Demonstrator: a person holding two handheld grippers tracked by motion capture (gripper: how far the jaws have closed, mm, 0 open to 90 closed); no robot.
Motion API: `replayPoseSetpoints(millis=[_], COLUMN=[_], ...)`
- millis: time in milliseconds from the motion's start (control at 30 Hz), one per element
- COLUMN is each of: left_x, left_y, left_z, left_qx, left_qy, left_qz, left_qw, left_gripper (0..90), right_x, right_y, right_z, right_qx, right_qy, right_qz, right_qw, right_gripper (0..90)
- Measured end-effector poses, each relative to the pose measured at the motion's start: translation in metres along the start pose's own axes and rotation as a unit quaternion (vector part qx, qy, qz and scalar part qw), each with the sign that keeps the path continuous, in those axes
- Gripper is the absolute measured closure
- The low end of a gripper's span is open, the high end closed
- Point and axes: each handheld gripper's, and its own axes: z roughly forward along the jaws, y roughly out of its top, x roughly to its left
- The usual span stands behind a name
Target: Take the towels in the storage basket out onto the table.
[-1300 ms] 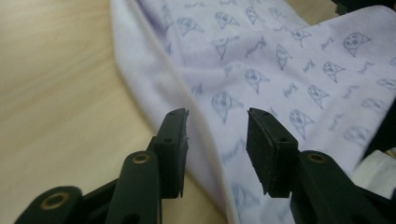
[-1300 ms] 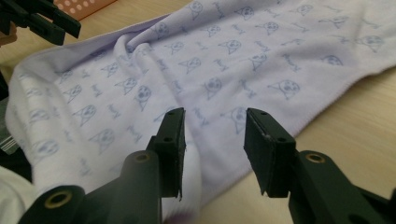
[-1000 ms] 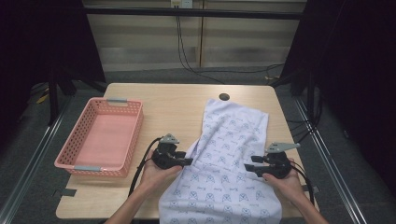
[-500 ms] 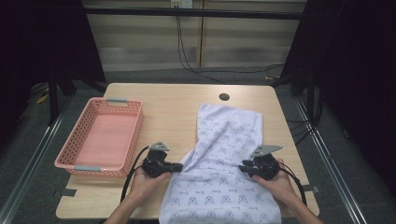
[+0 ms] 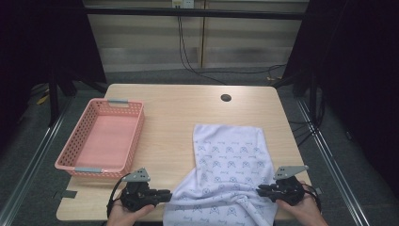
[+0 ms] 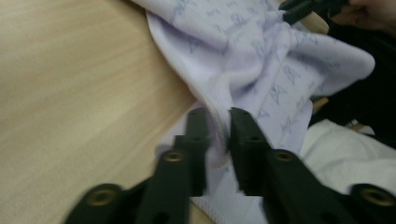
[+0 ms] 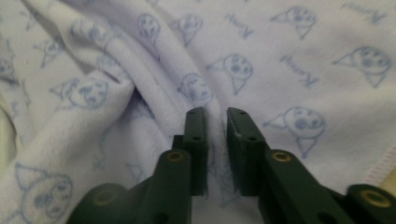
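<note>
A white towel with a pale blue print lies on the right half of the wooden table, its near end bunched and hanging over the front edge. My left gripper is at the towel's near left edge, shut on a fold of the cloth. My right gripper is at the near right edge, shut on a ridge of the same towel. In the left gripper view the other gripper shows at the top right, holding the cloth.
A pink plastic basket stands on the left side of the table. A round cable hole sits near the far edge. Dark floor and rails flank the table.
Both grippers have drawn back toward the front edge, dragging the towel with them. Its far end has slid nearer and the near part now bunches over the edge.
</note>
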Motion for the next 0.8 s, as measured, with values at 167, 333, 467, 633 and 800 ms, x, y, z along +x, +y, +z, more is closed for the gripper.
replayPoseSetpoints(millis=[167,333,467,633,800], left_x=[0.017,0.034,0.036,0.025,0.023], left_y=[0.033,0.065,0.071,0.061,0.051], left_z=[0.033,0.074,0.093,0.102,0.097], left_qx=[-0.003,0.0,0.016,0.054,0.076], left_qy=[0.004,0.012,0.013,0.008,-0.001], left_qz=[0.003,-0.003,0.009,0.071,0.077], left_qw=[1.0,0.9999,0.9997,0.996,0.9941], left_gripper=[62.7,53.6,49.1,77.4,90.0], right_x=[-0.016,-0.038,-0.048,-0.044,-0.034], right_y=[0.015,0.031,0.037,0.032,0.031], right_z=[0.003,0.011,0.02,0.034,0.038], right_qx=[-0.03,-0.054,-0.057,-0.014,-0.017], right_qy=[-0.023,-0.037,-0.054,-0.057,-0.038], right_qz=[0.003,0.018,0.03,0.015,0.01], right_qw=[0.9993,0.9977,0.9964,0.9981,0.9991], right_gripper=[63.0,59.0,53.5,60.1,84.6])
